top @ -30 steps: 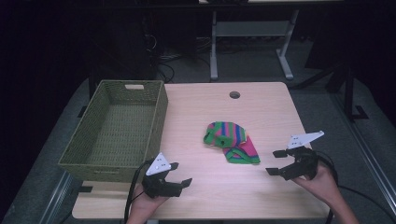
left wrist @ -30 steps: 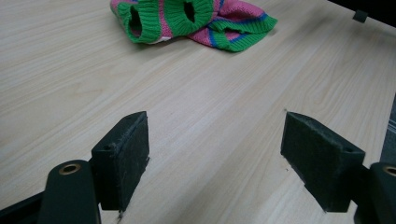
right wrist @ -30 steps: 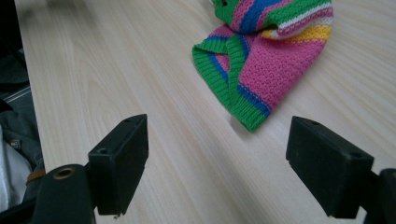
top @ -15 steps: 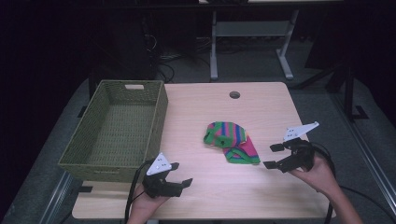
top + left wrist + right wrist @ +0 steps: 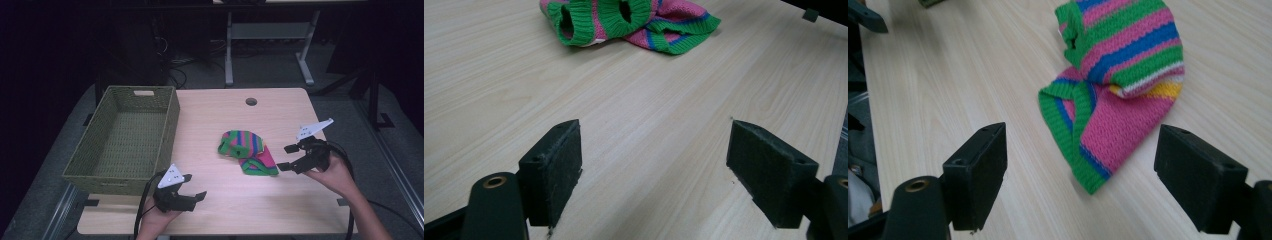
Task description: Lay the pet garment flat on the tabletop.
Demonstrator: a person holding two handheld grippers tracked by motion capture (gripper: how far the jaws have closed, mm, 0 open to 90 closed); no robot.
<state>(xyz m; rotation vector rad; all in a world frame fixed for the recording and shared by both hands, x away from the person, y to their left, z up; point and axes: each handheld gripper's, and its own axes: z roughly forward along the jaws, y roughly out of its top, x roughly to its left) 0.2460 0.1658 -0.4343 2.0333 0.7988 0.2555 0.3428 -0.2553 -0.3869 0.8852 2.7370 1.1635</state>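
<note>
A small striped knitted garment (image 5: 248,151), green, pink and blue, lies crumpled on the wooden table right of centre. It fills the upper middle of the right gripper view (image 5: 1118,85) and sits at the top of the left gripper view (image 5: 624,22). My right gripper (image 5: 288,157) hovers just right of the garment, jaws wide apart and pointing at it, nothing between them (image 5: 1080,180). My left gripper (image 5: 195,187) rests near the table's front edge, left of centre, open and holding nothing (image 5: 654,170).
A green woven basket (image 5: 165,135) stands on the left side of the table with nothing inside. A round cable hole (image 5: 251,101) sits near the far edge. A metal desk frame (image 5: 270,35) stands on the floor beyond the table.
My right gripper has moved left and slightly away from the person, closer to the garment. The left gripper and the garment have stayed put.
</note>
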